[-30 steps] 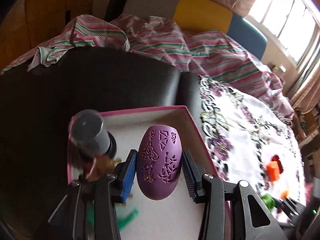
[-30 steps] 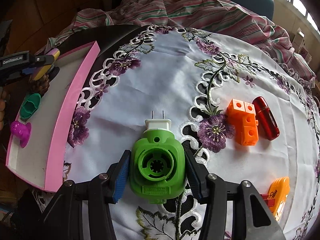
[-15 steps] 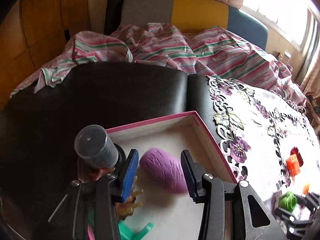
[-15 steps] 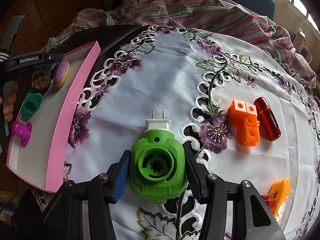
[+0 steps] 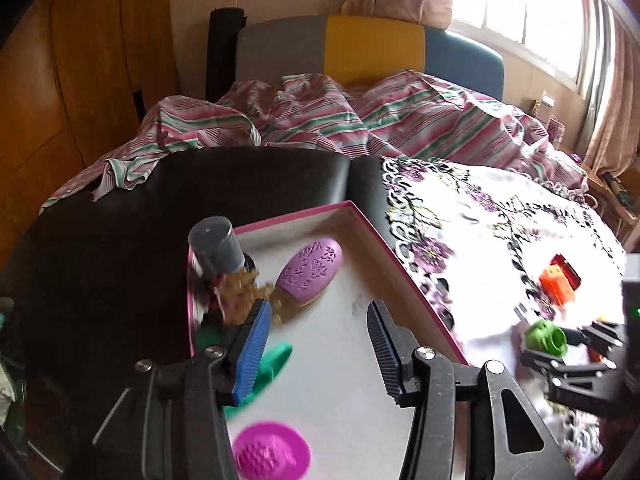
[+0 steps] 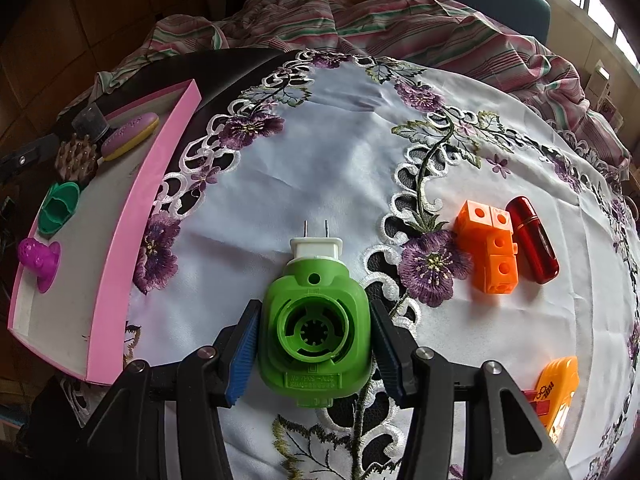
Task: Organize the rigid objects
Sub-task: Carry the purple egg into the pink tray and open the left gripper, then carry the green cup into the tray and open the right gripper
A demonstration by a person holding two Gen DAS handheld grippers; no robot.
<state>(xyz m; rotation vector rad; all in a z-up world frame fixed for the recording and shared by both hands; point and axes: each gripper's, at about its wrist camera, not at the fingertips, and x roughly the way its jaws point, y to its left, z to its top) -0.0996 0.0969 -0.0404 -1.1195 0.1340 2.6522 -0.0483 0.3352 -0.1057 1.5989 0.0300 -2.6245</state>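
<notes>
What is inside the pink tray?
Inside the pink tray lie a purple oval case, a grey-capped bottle, a brown spiky brush, a green piece and a magenta piece. The brush partly hides the bottle.

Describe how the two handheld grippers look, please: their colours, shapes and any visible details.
Both match. The left gripper and the right gripper each have black angular plastic arms with triangular cut-outs and silver screws at the pivots. The jaws carry blue ribbed pads. In the left view, a small green light glows on the right gripper's body.
</notes>
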